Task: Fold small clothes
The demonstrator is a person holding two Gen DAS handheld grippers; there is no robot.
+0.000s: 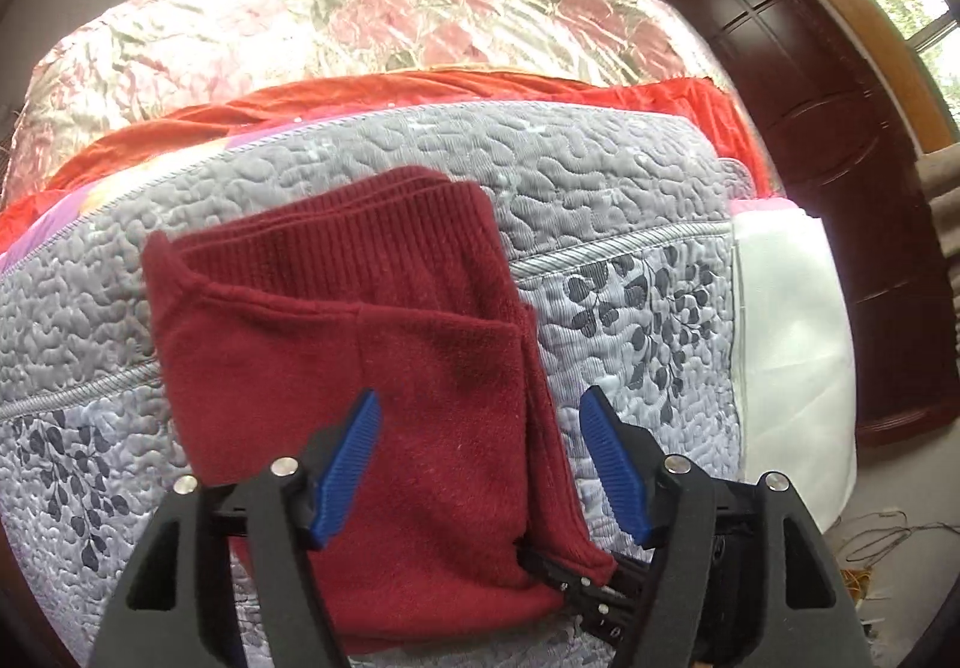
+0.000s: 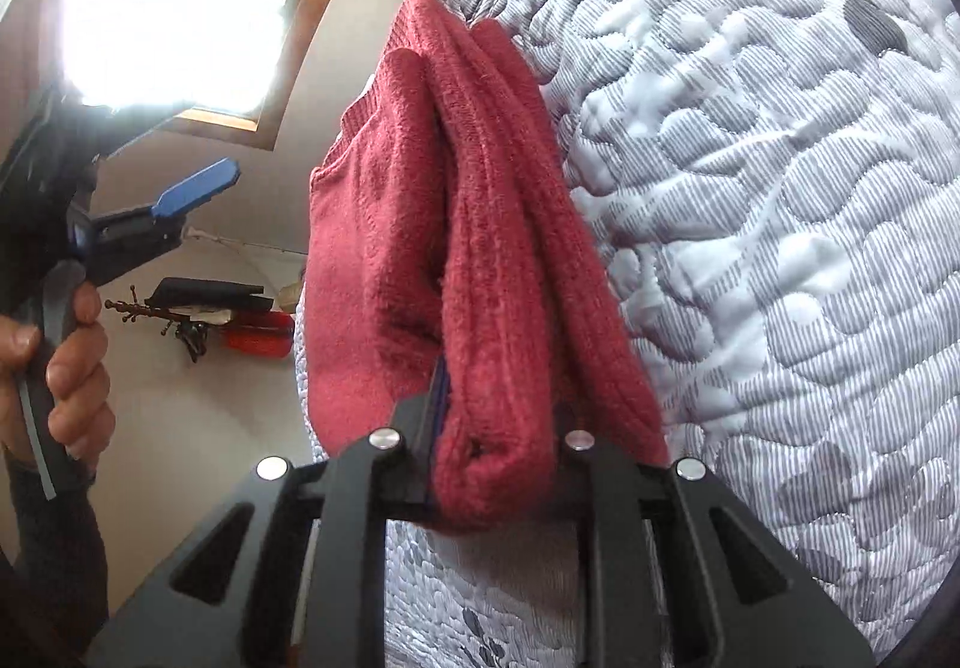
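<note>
A dark red knitted garment (image 1: 372, 344), folded into several layers, lies on the grey quilted bedspread (image 1: 600, 188). My left gripper (image 1: 483, 458) hovers open just above its near half, the blue pads (image 1: 351, 464) spread wide on either side of the cloth. Black parts of my right gripper (image 1: 576, 590) clamp the garment's near right corner. In the right wrist view the right gripper (image 2: 498, 428) is shut on the thick folded edge of the garment (image 2: 480, 224), which hides its pads. A hand (image 2: 66, 356) at the left edge holds the left gripper (image 2: 180, 200).
Behind the grey quilt lie an orange-red blanket (image 1: 660, 98) and a shiny pink floral cover (image 1: 360, 26). A white mattress side (image 1: 792, 344) and a dark wooden wardrobe (image 1: 810, 128) are to the right. Cables (image 1: 882, 542) lie on the floor. A coat rack (image 2: 180, 320) stands by the wall.
</note>
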